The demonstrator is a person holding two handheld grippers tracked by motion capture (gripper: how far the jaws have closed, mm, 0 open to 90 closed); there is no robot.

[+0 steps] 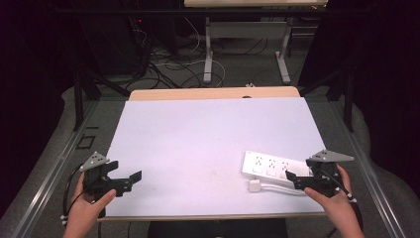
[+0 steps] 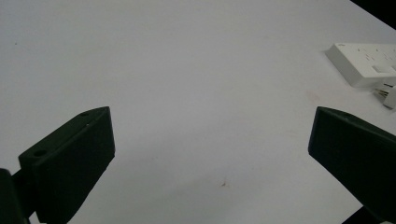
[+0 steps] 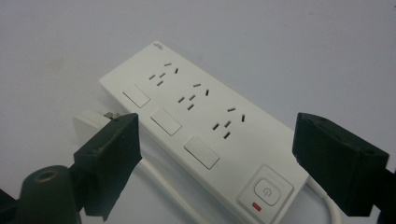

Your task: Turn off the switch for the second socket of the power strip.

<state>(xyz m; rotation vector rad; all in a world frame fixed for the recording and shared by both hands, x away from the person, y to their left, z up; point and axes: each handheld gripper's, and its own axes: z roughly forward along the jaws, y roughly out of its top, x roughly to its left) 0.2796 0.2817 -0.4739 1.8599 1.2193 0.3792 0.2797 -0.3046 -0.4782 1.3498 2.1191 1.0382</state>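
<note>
- While I'm hovering the right gripper (image 1: 301,179) at the power strip's (image 3: 201,121) switch end, jaws spread wide and empty, this looks like the approach step.
- I'm holding the left gripper (image 1: 130,179) well apart from the strip, jaws gaping too.
- The white plug (image 1: 255,186) is lying just beside the strip's near edge, cord (image 3: 159,172) trailing.
- Next I'm likely needing to close on the plug squarely.
- No containers here.
</note>
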